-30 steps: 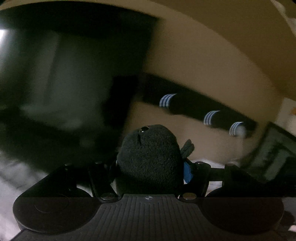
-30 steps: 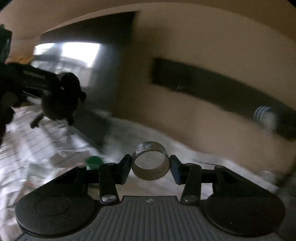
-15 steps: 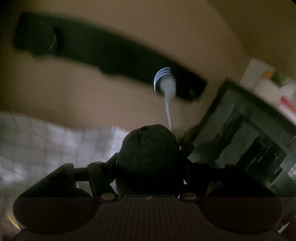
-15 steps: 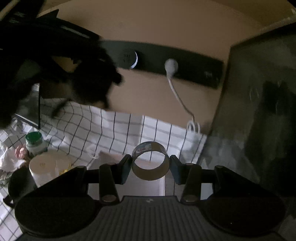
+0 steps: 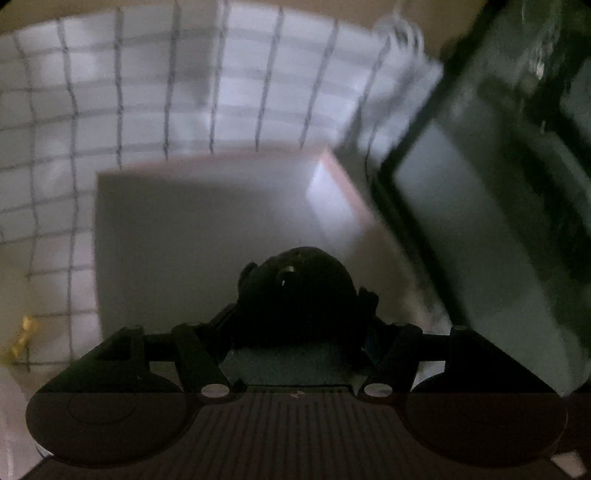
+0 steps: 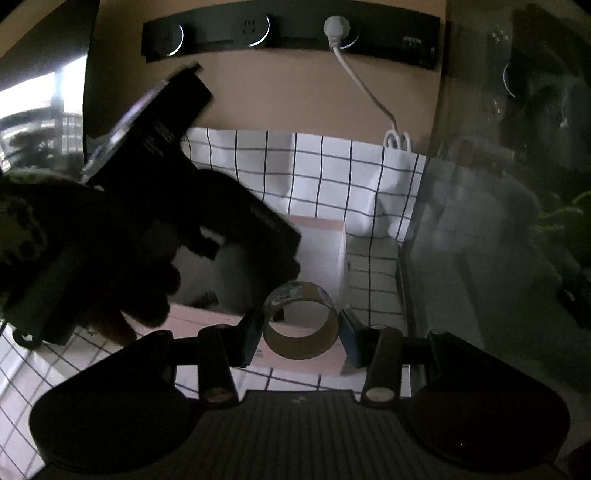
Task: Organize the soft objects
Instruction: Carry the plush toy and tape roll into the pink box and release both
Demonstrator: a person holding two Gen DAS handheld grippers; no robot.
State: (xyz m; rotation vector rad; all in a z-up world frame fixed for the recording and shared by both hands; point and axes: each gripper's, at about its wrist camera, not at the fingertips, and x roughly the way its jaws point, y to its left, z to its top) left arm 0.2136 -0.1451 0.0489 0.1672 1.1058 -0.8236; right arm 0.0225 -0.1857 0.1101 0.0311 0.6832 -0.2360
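Note:
My left gripper (image 5: 299, 332) is shut on a black plush toy (image 5: 295, 295) with a shiny eye and holds it over the open pink-rimmed white box (image 5: 207, 229). In the right wrist view the left gripper's dark body and the hand holding it (image 6: 147, 221) hang over the same box (image 6: 325, 229); the toy is hidden there. My right gripper (image 6: 301, 332) is shut on a roll of clear tape with a brown core (image 6: 301, 321), held just in front of the box's near wall.
The box stands on a white cloth with a dark grid (image 6: 332, 173). A dark glass tank (image 6: 498, 221) stands close on the right. A black socket strip with a white plug and cable (image 6: 336, 29) runs along the beige wall. A small yellow object (image 5: 22, 339) lies at the left.
The left gripper swung from facing the wall down over the box, carrying the plush toy. The right gripper turned right and lowered toward the box, with the tape roll still held.

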